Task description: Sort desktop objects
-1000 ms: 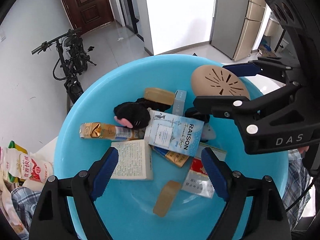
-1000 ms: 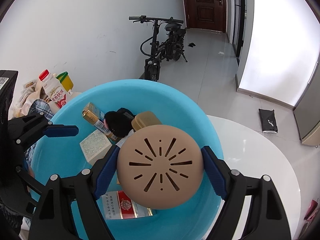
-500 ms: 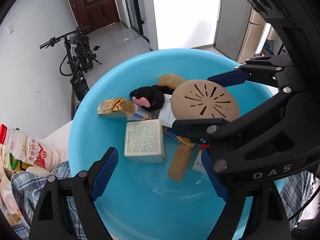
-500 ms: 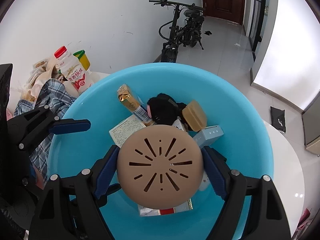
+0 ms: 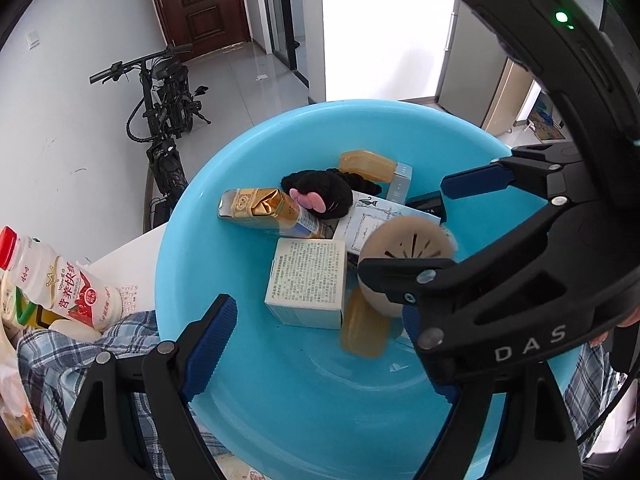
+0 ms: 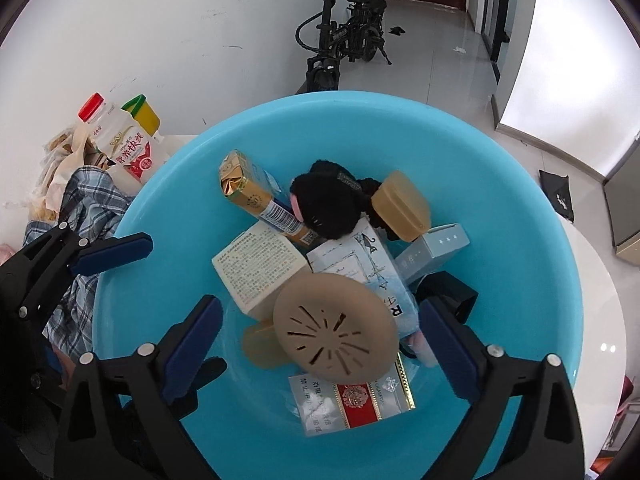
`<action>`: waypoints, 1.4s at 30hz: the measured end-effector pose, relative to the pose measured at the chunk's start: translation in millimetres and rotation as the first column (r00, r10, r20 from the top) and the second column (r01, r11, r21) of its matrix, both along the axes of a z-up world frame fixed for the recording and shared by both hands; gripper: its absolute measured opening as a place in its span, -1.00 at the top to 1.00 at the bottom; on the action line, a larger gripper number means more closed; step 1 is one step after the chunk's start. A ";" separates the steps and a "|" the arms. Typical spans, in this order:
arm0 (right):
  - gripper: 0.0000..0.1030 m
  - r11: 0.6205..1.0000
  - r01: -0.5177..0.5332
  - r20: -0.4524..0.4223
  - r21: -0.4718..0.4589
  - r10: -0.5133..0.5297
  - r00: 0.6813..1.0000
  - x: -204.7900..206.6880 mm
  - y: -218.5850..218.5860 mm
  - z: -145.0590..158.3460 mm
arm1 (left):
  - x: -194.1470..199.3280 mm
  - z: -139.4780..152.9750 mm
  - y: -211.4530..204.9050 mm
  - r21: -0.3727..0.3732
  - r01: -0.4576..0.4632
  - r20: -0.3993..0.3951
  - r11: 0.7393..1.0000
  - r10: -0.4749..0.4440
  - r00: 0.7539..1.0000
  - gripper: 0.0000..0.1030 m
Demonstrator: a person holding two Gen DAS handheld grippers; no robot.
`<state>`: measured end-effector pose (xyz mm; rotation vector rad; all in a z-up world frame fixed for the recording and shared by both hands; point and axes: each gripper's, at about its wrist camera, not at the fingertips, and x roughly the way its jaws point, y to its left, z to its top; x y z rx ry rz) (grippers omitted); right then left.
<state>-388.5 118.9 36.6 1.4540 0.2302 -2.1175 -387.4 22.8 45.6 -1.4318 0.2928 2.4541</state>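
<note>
1. Hanging over the blue basin [image 6: 520,208], the right tongs [image 6: 320,344] stand wide apart with nothing between their blue pads; the tan vented disc [image 6: 336,332] lies loose below them inside the basin, touching neither pad.
2. The disc rests tilted on top of the other things: it leans on the pale blue RAISON box [image 6: 368,268], and its near edge overlaps the red-and-white cigarette pack [image 6: 352,400] lying flat toward the near wall.
3. Just left of the disc sits the white printed carton [image 6: 256,268], and an amber translucent piece [image 6: 260,344] shows under the disc's left edge.
4. Farther back lie the gold drink carton [image 6: 256,200] on its side, the black plush toy [image 6: 328,204] against it, a tan soap-like block [image 6: 400,204] and a small grey-blue box [image 6: 436,248].
5. The left tongs [image 5: 320,344] are also spread apart and hold nothing, poised above the basin's near side; the right tongs cross the right of that view.
6. Beside the basin on the white worktop [image 6: 600,288] are a checked cloth [image 6: 88,196] and a red-capped milk bottle [image 6: 124,144].
</note>
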 end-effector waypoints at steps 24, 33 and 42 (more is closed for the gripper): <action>-0.92 1.000 0.020 -0.043 0.009 -0.020 0.999 21.5 24.9 19.5 | 33.1 8.3 6.9 -0.025 0.005 -0.028 1.000 -0.006 1.000 -0.69; -0.92 0.999 0.025 -0.017 -0.029 -0.025 1.000 35.0 30.4 27.1 | 50.2 15.3 4.4 -0.025 -0.004 -0.039 1.000 0.003 0.999 -0.69; -0.92 1.000 0.013 -0.050 -0.025 -0.014 0.999 58.4 39.4 43.5 | 77.4 29.4 9.1 -0.025 0.006 -0.063 1.000 -0.007 0.998 -0.69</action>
